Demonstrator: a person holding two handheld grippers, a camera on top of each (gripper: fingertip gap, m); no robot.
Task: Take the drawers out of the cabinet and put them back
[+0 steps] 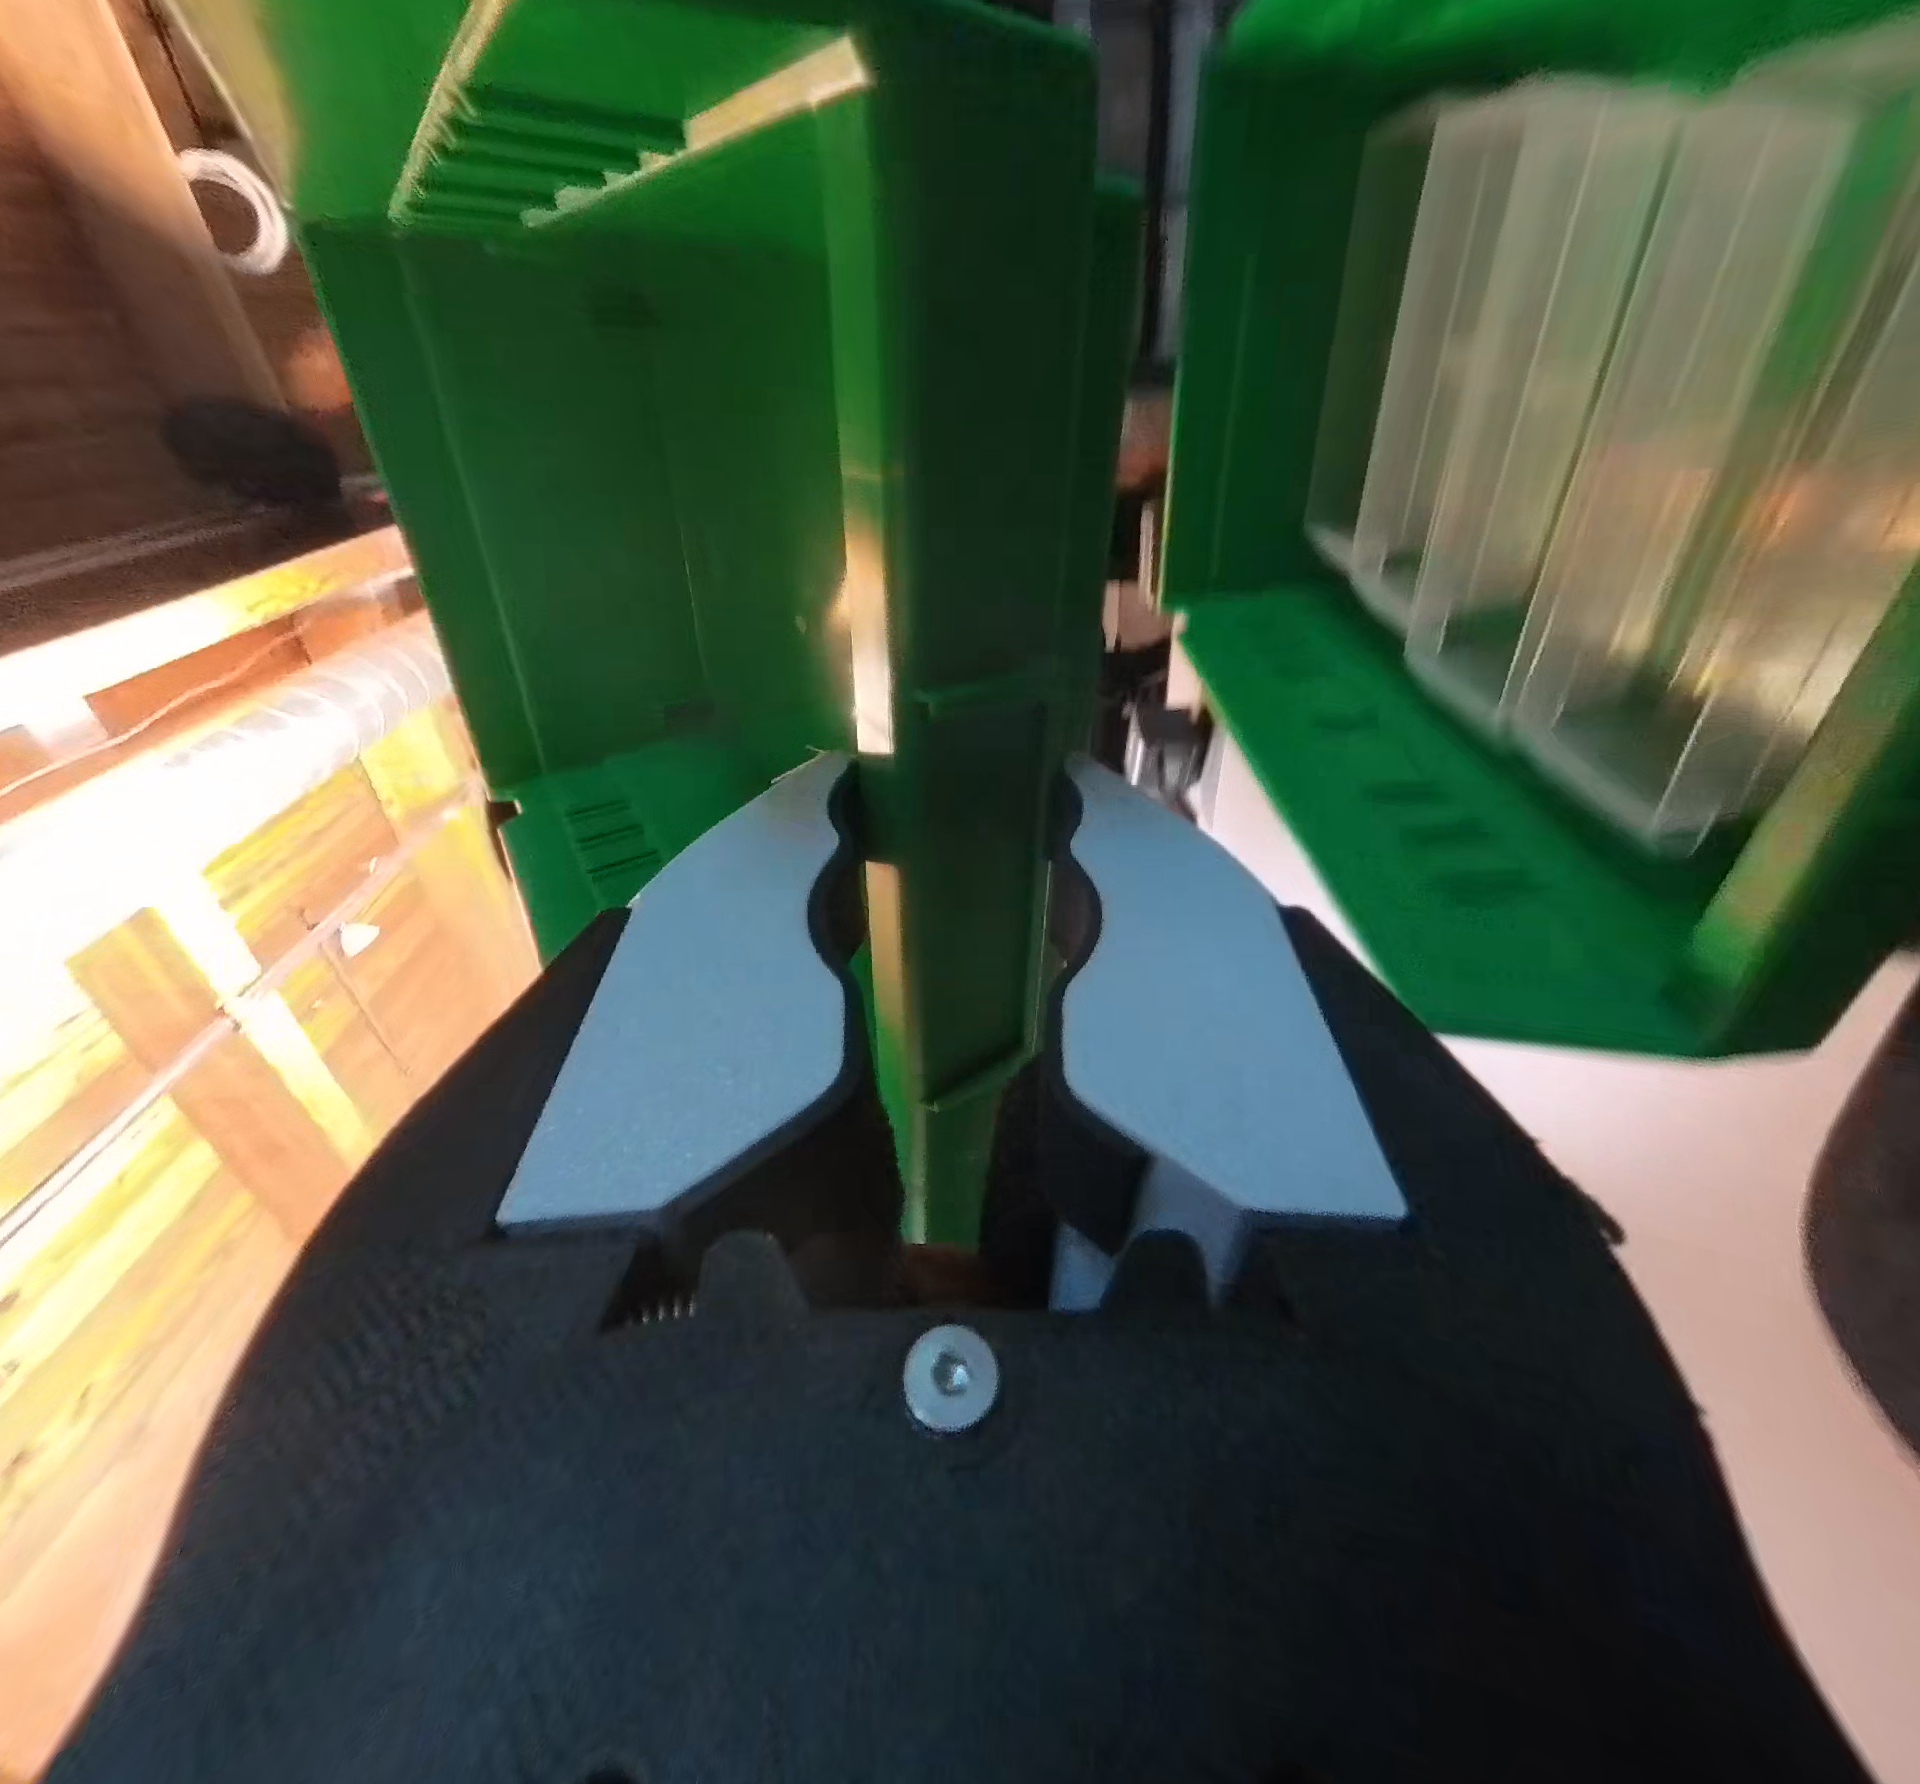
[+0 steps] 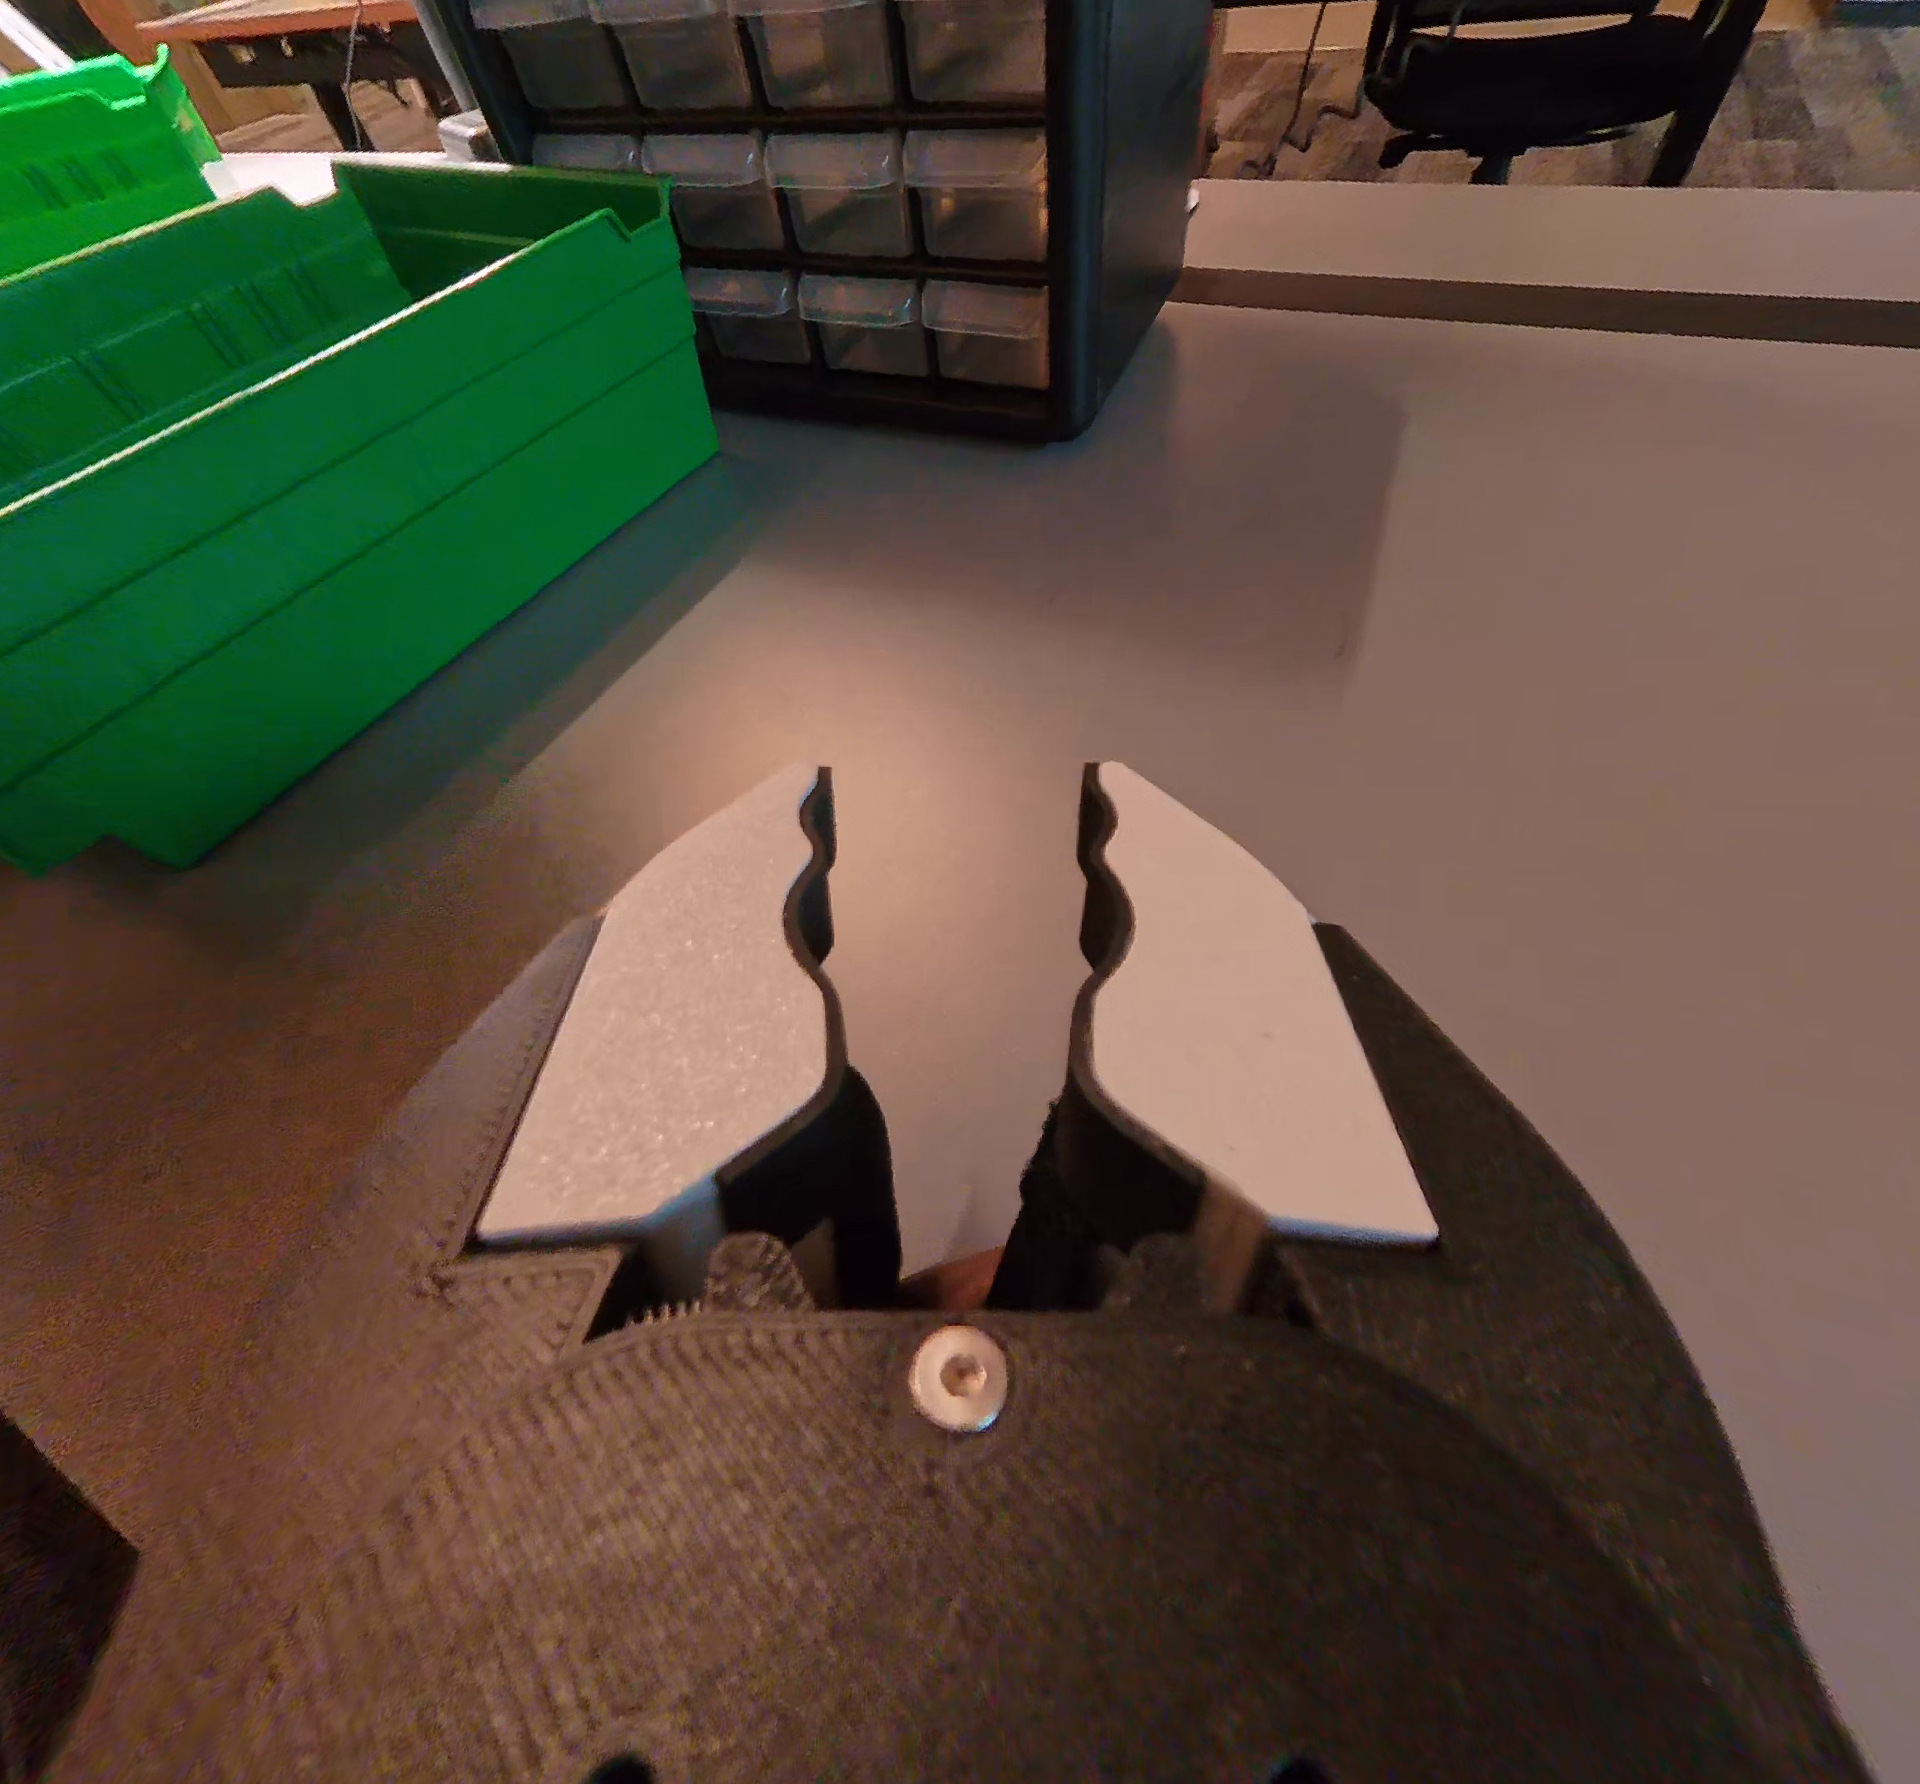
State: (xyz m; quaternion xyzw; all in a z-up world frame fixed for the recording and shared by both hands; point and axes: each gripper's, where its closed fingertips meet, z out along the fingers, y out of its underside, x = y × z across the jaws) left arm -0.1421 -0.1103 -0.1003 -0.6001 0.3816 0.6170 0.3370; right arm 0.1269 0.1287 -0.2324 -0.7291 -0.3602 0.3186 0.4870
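Note:
My left gripper (image 1: 956, 789) is shut on the side wall of an empty green bin (image 1: 675, 487), which it holds tilted and close to the camera; the picture is blurred. Beside it on the right, a second green bin (image 1: 1455, 851) holds several clear plastic drawers (image 1: 1610, 435). My right gripper (image 2: 956, 778) is open and empty above the grey table (image 2: 1455, 643). The black cabinet (image 2: 1122, 176) stands at the far side of the table with several clear drawers (image 2: 831, 186) in its slots. Its top row looks dark and without drawers.
Green bins (image 2: 312, 508) sit on the table left of the cabinet, one nested behind another. Beyond the far table edge stand a black chair (image 2: 1507, 93) and wooden desks. A dark rounded object (image 1: 1860, 1215) is at the right edge of the left wrist view.

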